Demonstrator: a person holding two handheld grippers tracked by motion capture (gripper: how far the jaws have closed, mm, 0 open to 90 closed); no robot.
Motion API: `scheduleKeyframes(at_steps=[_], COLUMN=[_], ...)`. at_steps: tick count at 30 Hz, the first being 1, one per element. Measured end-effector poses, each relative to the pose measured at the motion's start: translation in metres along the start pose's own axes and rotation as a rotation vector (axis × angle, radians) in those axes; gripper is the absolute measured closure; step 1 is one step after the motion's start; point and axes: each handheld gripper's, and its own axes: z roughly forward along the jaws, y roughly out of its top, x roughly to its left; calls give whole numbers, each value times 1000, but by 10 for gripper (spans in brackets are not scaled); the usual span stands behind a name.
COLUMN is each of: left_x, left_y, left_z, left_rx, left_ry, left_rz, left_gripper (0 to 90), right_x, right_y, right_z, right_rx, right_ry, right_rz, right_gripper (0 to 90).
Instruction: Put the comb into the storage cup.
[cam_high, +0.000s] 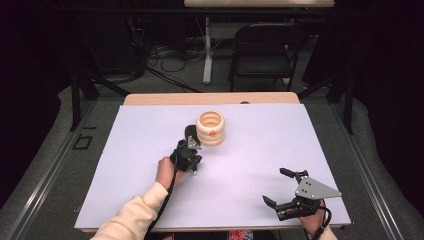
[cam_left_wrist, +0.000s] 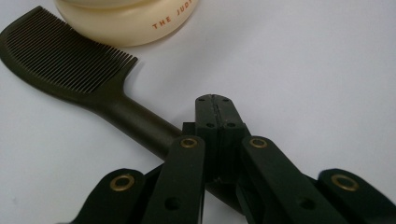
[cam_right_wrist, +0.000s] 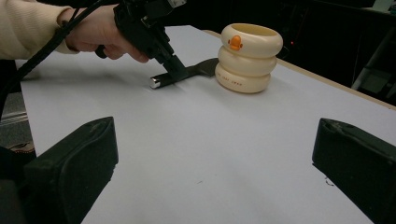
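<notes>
The left gripper points down at the white table with its jaws pressed together; in the left gripper view the two black pads meet with no gap, and the handle of the dark comb runs under them, so the tips sit on or just above that handle. Whether the pads pinch the handle cannot be told. From those tips the comb stretches away, its toothed head reaching to the foot of the cream ringed pot, which stands just beyond the left gripper. In the right gripper view the comb's blunt handle end sticks out on the near side of the left gripper, flat on the table, and the pot stands upright with an orange mark near its rim. The right gripper rests well apart, its jaws spread wide with nothing between them
</notes>
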Motion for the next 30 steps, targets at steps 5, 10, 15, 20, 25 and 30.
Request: scheduleKeyframes(at_steps=[5, 10, 15, 20, 25, 30], left_x=[2, 5, 10, 13, 20, 28], left_y=[-2, -5, -9, -13, -18, -25], left_z=[-3, -6, -9, -11, -16, -20], left_rx=[16, 27, 38, 49, 59, 67], left_ry=[9, 18, 32, 47, 65, 79], left_rz=[6, 4, 2, -5, -10, -21], left_gripper=[900, 900, 900, 900, 900, 900], right_x=[0, -1, -1, 0, 0, -1], right_y=[0, 0, 0, 0, 0, 0], right_z=[-1, -1, -1, 0, 0, 0], right_rx=[-1, -1, 0, 2, 3, 5], right_ry=[-2, -3, -6, -6, -7, -6], right_rz=[2, -4, -4, 2, 3, -3], right_gripper=[0, 0, 0, 0, 0, 0])
